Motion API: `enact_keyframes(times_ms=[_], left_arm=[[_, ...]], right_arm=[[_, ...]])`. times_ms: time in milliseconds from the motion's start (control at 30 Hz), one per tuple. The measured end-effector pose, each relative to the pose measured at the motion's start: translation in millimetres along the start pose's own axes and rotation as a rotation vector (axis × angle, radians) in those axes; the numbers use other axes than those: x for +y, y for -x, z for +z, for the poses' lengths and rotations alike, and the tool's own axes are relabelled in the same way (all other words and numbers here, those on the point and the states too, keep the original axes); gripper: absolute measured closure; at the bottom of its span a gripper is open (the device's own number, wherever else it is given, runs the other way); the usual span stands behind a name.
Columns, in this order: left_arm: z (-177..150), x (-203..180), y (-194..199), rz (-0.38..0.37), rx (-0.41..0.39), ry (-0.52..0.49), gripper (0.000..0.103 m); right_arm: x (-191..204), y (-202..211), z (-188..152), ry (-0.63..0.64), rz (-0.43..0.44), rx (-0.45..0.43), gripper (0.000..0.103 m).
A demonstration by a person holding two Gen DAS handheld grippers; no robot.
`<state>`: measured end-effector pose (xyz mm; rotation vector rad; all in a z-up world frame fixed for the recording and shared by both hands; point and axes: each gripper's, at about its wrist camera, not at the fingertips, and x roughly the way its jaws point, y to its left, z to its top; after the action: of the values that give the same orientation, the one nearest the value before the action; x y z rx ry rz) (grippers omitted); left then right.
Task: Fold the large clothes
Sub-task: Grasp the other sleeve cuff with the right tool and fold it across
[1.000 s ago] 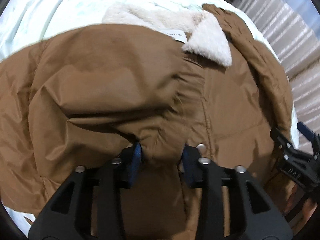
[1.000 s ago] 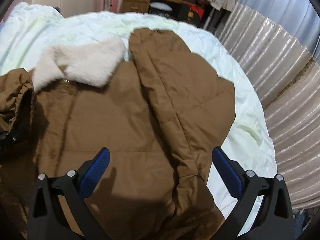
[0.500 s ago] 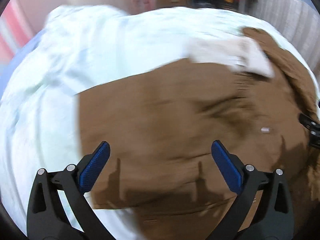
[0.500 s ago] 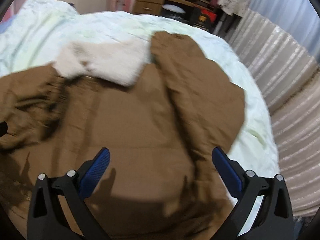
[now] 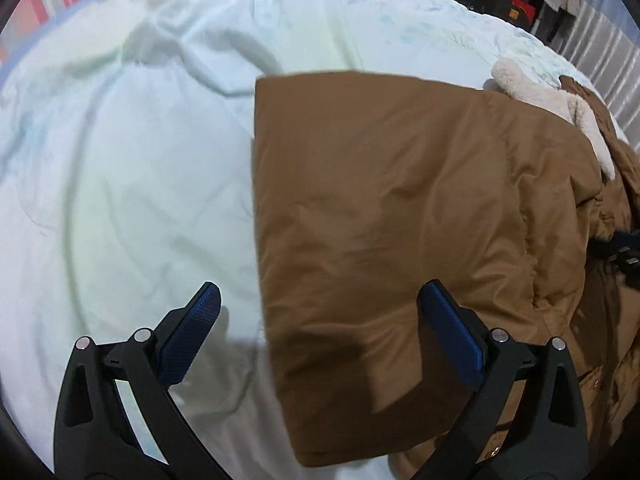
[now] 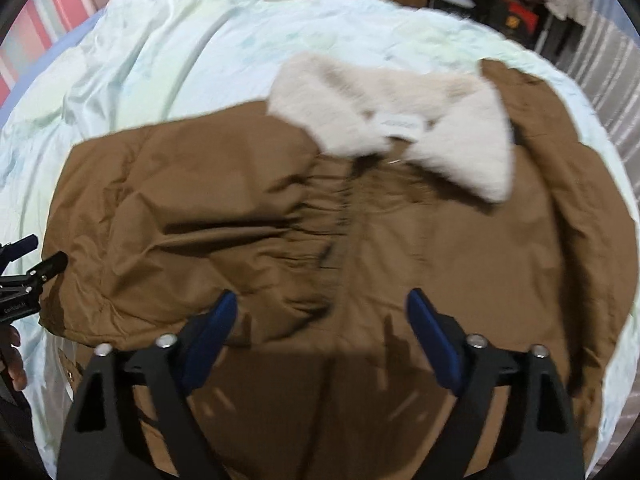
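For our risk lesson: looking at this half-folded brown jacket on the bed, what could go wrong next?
1. The puffy jacket is held by neither the left gripper nor the right gripper, both open, so the folded-over side may spring back.
2. The fleece collar lies crooked; further folds may come out uneven.

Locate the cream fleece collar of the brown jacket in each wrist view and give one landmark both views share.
Left wrist view: the fleece collar sits at the upper right, past the far edge of the folded brown jacket.
Right wrist view: the fleece collar lies upper centre, spread wide above the jacket's front, with a small white label on it.
Shared landmark: the pale green bedsheet under the jacket, to the left in both views.
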<state>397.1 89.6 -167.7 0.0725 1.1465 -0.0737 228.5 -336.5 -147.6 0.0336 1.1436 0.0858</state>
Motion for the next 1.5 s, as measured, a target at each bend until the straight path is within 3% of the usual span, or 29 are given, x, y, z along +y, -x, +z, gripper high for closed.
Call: enact_keyframes(times_ms=[100,200,267,333,500,667,1000,1200,1300,1333,1367,1500], left_arm=[[-2,-8,-6,-0.009,-0.004,-0.003,0.003],[0,-14,-6,-0.008,-0.008,-0.016,0.003],[2,-19,-4,-0.019,-0.008,-0.02,0.003],[4,-22,0,-0.024,-0.013,-0.029,0.003],[14,-38,18,-0.06,-0.057,-0.083,0.003],[20,-62,28,-0.088,-0.095,-0.141,0.003],[17,-116,-2,-0.111,-0.032,-0.189,0.003],[17,-117,-1,-0.111,-0.037,-0.188,0.003],[20,-117,-4,-0.115,-0.034,-0.176,0.003],[20,-117,-4,-0.114,-0.034,-0.175,0.003],[21,-119,-5,-0.116,-0.032,-0.174,0.003],[24,-131,-6,-0.116,-0.027,-0.175,0.003]], right_arm=[[7,-34,3,-0.011,0.064,0.099,0.053],[9,-35,4,-0.021,0.07,0.079,0.063],[13,-31,2,0.017,0.04,0.06,0.076],[14,-25,1,0.036,0.018,0.045,0.083],[-10,-7,-6,0.008,-0.054,0.023,0.084],[-76,-1,-29,-0.102,-0.105,0.067,0.084],[-156,7,-51,-0.219,-0.137,0.136,0.084],[-188,11,-66,-0.283,-0.178,0.154,0.084],[-202,11,-70,-0.301,-0.232,0.158,0.091],[-206,10,-74,-0.283,-0.31,0.176,0.103],[-209,10,-77,-0.261,-0.341,0.181,0.103],[-214,31,-88,-0.244,-0.268,0.112,0.103]])
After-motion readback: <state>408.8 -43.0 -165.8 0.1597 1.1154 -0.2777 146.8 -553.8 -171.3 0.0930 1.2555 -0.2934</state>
